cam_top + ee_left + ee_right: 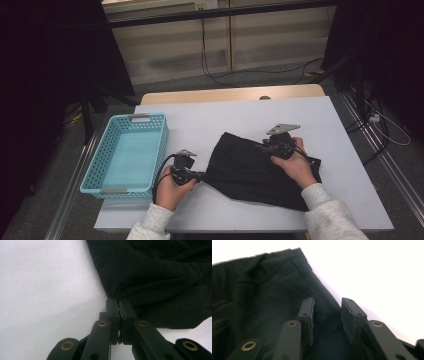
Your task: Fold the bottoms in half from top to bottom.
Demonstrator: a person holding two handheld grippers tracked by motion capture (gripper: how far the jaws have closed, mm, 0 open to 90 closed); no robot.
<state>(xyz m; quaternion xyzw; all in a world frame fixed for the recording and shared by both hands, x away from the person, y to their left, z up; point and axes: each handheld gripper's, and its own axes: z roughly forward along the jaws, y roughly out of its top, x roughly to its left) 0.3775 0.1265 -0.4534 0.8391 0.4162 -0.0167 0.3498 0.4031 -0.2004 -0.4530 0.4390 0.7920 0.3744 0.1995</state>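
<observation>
Black cloth (252,170) lying lengthwise left-to-right (crumpled), left gripper (200,175) fingers pinching its corner, right gripper (267,145) fingers parted.

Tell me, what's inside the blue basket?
Nothing can be seen inside the blue basket: its pale blue floor looks bare. Its near wall hides a thin strip of that floor, so that bit cannot be checked.

From above, the room around my table (240,112) is dim, its side edges nearly black. Beyond my right claw (327,315) the tabletop glares to plain white. The black cloth (155,275) ahead of my left claw (119,305) swallows detail; a soft shadow lies beside it.
</observation>
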